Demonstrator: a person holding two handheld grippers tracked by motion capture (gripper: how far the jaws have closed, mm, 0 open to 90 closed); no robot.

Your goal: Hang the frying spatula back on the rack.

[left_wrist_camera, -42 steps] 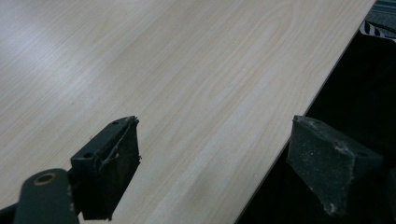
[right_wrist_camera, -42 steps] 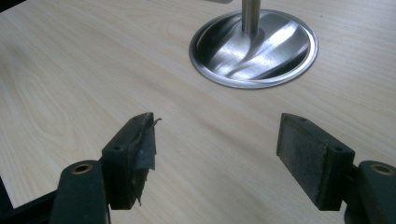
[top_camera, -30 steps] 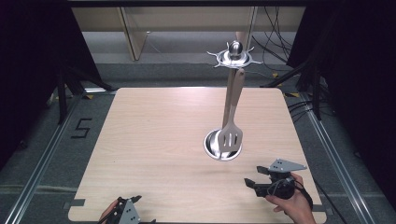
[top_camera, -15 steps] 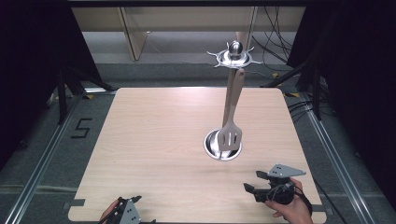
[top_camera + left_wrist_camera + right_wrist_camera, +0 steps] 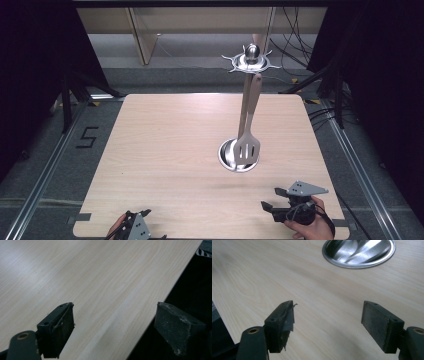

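slotted spatula [image 5: 247,148] – hanging on the rack [image 5: 251,61], mid-table | left gripper [image 5: 134,227] and right gripper [image 5: 280,201] – both wide open, empty, at near edge | progress – looks done or unstarted

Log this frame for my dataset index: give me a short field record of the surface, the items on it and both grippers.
surface: pale wood-grain table
rack: shiny metal utensil stand, round base on the table, spiked hook crown on top
utensil: slotted metal spatula with pale handle, hanging from the crown, blade just above the base
left gripper: open, holding nothing, at the table's near edge
right gripper: open, holding nothing, low over bare wood, jaws aimed toward the base
contact: neither gripper touches the stand or spatula
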